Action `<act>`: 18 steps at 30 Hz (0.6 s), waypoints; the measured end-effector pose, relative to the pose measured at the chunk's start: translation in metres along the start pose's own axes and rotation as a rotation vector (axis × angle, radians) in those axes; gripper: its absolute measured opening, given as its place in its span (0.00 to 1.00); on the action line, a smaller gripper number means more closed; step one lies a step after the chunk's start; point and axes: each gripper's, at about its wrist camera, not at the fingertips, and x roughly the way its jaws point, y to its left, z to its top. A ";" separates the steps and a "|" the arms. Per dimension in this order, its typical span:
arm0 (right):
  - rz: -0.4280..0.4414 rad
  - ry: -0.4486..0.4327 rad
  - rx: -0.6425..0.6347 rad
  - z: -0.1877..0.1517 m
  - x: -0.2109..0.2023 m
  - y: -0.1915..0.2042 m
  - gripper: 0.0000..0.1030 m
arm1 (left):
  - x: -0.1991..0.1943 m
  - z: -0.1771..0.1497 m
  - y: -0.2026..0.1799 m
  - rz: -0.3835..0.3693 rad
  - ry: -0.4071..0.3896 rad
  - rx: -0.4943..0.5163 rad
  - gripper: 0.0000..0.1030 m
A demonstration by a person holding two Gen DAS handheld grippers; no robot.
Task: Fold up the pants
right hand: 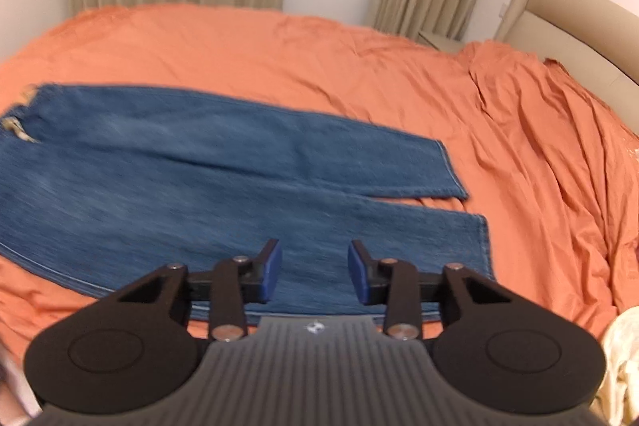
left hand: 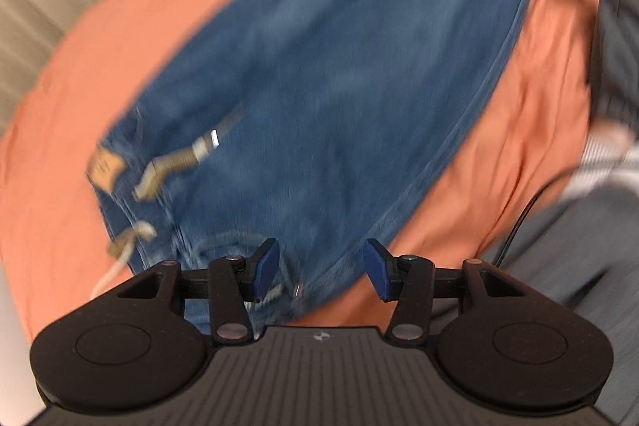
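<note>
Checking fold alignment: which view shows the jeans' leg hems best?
The right wrist view: both leg hems of the jeans lie in sight on the orange bedsheet, slightly apart. The left wrist view shows mostly the blurred waistband end; its hems sit far off at the frame's top.

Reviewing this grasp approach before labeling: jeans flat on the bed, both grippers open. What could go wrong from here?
1. The left hand-held gripper hovers at the waist of the jeans, where a belt lies loose; it may catch or slide out.
2. The right hand-held gripper may pinch only one layer.
3. The orange sheet is wrinkled and could get grabbed too.
</note>
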 end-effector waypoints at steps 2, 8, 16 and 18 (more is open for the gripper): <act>-0.017 0.035 0.006 -0.001 0.014 -0.010 0.32 | 0.024 -0.008 0.002 -0.005 0.071 0.034 0.56; -0.049 0.100 0.014 -0.001 0.045 -0.035 0.31 | 0.066 -0.018 0.008 -0.014 0.164 0.068 0.57; -0.037 0.164 -0.146 -0.008 0.076 -0.053 0.22 | 0.067 -0.010 -0.007 0.055 0.190 0.048 0.38; -0.010 0.178 -0.211 -0.013 0.080 -0.055 0.18 | 0.057 -0.014 -0.005 0.064 0.146 -0.004 0.31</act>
